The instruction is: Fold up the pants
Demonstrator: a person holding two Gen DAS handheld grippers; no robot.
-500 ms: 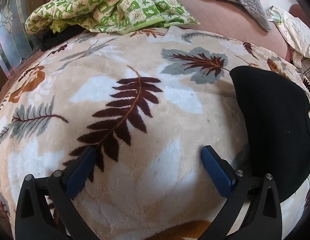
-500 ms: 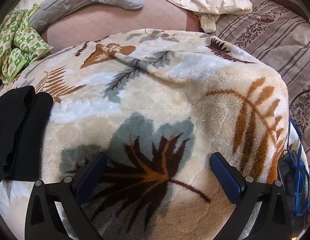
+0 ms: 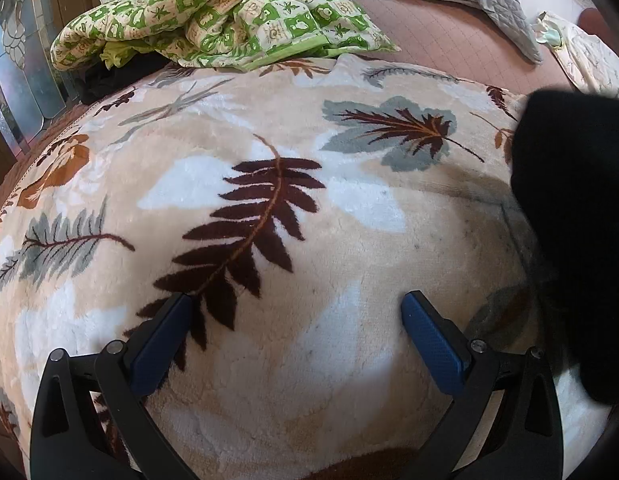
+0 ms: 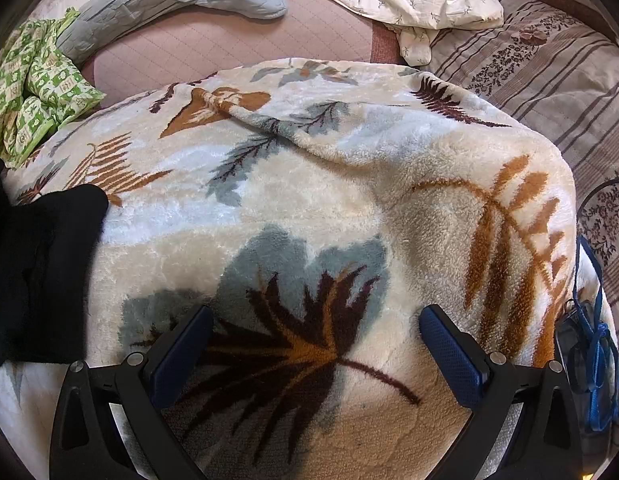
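Pants (image 4: 37, 272) lie on leaf-patterned fleece blanket (image 4: 309, 200).

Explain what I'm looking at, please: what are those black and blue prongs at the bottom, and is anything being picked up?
No robot here: a person holds a two-finger gripper in each hand, each with a camera looking along its fingers. One picture is from the left gripper, the other from the right gripper. Both stand wide open, holding nothing, above a plush leaf-patterned blanket on a bed. The black pants, apparently already folded, lie on it between the two grippers. A green checked quilt is bunched behind.
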